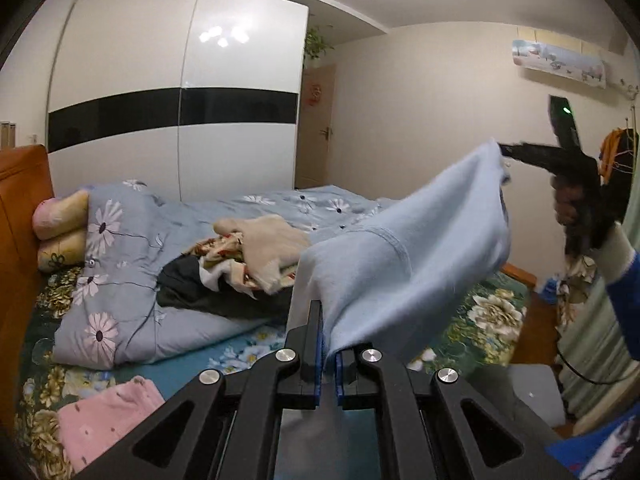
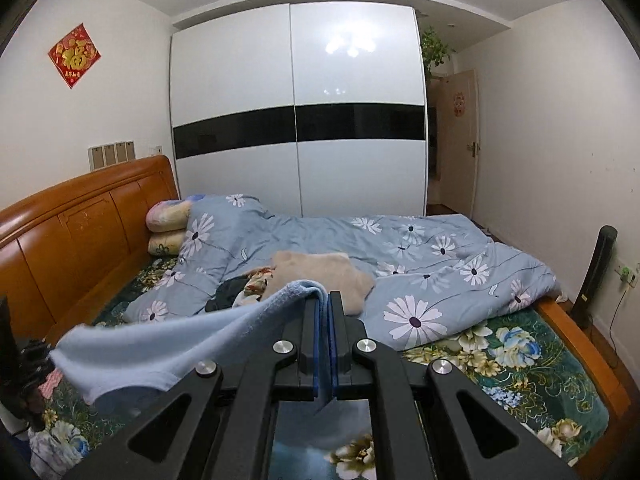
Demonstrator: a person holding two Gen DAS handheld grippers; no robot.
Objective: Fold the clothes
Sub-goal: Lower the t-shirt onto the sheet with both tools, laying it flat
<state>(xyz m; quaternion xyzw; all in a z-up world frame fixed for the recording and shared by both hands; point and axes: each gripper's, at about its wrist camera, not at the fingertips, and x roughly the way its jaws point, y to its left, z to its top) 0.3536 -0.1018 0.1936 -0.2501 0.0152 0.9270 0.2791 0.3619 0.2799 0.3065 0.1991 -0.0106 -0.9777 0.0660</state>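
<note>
A bed (image 2: pixel 500 364) under a floral quilt (image 2: pixel 420 248), clothes pile (image 2: pixel 320 276) at center. A blue garment (image 1: pixel 400 248) hangs above, stretched from left gripper (image 1: pixel 329 344) at 6 o'clock to right gripper (image 2: pixel 325 312) at 3 o'clock, both pinching it.

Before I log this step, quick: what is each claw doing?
Left claw: closed on the light blue garment.
Right claw: closed on the same garment's other end, held up above the bed.

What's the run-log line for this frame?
left gripper: shut on light blue garment | right gripper: shut on it | garment: held up over bed | unfolded pile: on quilt
</note>
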